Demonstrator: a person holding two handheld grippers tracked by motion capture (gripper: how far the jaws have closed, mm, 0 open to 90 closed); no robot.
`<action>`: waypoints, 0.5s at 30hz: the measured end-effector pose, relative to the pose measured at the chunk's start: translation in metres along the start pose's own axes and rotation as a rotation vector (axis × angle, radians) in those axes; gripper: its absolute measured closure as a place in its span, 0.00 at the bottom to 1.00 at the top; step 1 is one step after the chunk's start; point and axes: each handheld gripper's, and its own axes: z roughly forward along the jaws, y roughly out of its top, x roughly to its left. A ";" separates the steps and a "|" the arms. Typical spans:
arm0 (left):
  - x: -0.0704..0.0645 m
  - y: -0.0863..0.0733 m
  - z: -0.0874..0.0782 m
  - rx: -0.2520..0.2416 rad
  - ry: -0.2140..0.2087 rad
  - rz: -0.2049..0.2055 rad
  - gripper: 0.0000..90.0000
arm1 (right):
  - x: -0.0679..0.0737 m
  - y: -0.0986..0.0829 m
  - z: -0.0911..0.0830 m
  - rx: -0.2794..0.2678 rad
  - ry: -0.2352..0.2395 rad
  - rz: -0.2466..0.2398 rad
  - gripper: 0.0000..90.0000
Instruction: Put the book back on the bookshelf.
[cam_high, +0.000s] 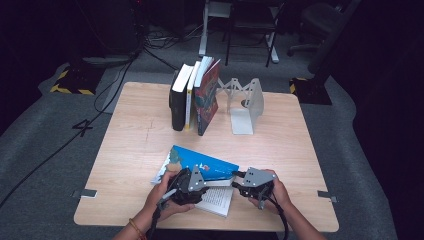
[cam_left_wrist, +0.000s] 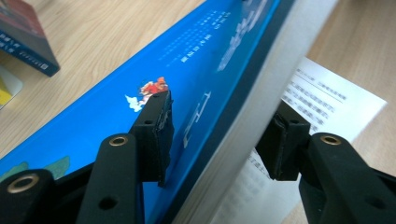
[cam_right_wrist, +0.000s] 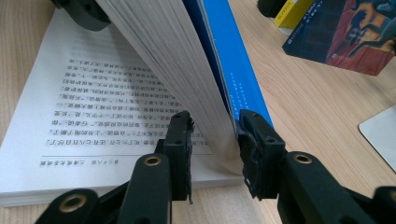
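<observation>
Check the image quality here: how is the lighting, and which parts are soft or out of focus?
High view: the table is brightly lit while the surrounding floor is nearly black; the picture is soft overall. Left gripper view: the blue book cover is fairly sharp, the near fingers slightly blurred. Right gripper view: the printed page is legible, the row of books behind is blurred.

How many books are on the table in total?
4. Three stand together at the back: a black book, a yellow book and a red book. The blue book lies open near the front, between the grippers.
</observation>
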 end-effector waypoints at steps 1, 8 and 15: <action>0.001 0.000 0.000 0.001 0.008 -0.004 0.55 | 0.000 0.000 0.000 0.002 -0.001 0.001 0.73; 0.003 -0.004 0.003 -0.007 -0.004 0.036 0.72 | 0.000 0.001 0.002 0.008 -0.002 0.019 0.72; 0.009 -0.008 0.003 -0.055 -0.026 0.017 0.80 | -0.007 -0.003 0.002 -0.017 -0.019 0.098 0.52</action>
